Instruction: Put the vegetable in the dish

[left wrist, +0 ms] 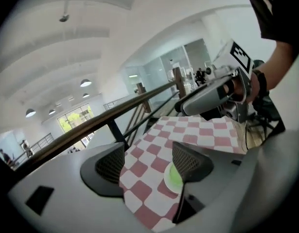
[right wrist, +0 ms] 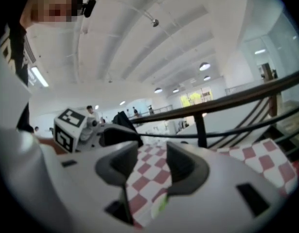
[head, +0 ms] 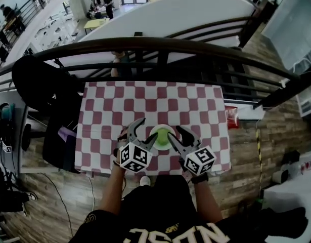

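Status: vegetable [head: 163, 136] (green, kind too small to tell) lies in the white dish [head: 162, 128], near the 6 o'clock edge of the checked worktop [head: 160, 100].

Left claw [head: 145, 130] is at the dish's 9 o'clock, released. Its own view shows the jaws apart with only cloth between them, and the dish sits just behind the jaw on the 3 o'clock side.

Right claw [head: 175, 133] is at the dish's 3 o'clock, also released and empty. A sliver of green shows low in its view.

My read: placement looks done and what's left is clearing out.
- Keep both claws spread, no re-clench near the rim.
- Lift before pulling back toward 6 o'clock. Both tips are close to the dish, so a flat drag could nudge it or snag the cloth.
- Move one claw at a time, since they sit near each other over the dish.
- Check the vegetable stays centred and isn't riding the rim.
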A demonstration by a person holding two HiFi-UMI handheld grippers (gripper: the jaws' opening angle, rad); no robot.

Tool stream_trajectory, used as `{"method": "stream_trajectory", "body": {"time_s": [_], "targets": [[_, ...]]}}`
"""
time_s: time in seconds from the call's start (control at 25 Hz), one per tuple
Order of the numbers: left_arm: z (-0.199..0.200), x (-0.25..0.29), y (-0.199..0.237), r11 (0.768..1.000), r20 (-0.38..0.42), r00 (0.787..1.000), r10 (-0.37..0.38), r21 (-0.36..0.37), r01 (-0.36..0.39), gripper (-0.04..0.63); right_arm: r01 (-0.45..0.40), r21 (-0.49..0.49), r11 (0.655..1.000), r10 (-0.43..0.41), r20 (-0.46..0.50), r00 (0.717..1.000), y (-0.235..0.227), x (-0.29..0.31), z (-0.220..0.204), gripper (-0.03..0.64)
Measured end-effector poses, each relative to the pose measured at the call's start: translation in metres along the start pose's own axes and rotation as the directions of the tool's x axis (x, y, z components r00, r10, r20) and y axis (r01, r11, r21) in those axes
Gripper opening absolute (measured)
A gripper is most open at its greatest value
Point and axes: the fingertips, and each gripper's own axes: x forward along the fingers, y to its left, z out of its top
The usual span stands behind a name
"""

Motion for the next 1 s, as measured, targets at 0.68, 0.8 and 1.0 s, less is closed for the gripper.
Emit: {"method": "stream_trajectory", "body": {"time_s": [0.68, 0.8, 1.0], "targets": [[0.106, -0.116, 0.082, 0.888, 0.363, 0.868, 0.338, -0.428, -0.167, 0.052, 0.207, -0.154, 0.966, -0.178, 0.187, 0.966, 0.057, -0.012, 0.119, 0.020], [0.109, -0.122, 0.083, 0.879, 0.362, 0.859, 0.361, -0.440, -0.184, 0.018, 0.232, -0.164, 0.959, -0.198, 0.202, 0.959, 0.063, -0.017, 0.126, 0.017], [0.111, -0.125, 0.077, 0.880, 0.341, 0.856, 0.388, -0.414, -0.234, 0.017, 0.244, -0.197, 0.950, -0.198, 0.227, 0.954, 0.075, -0.021, 0.130, 0.017]]}}
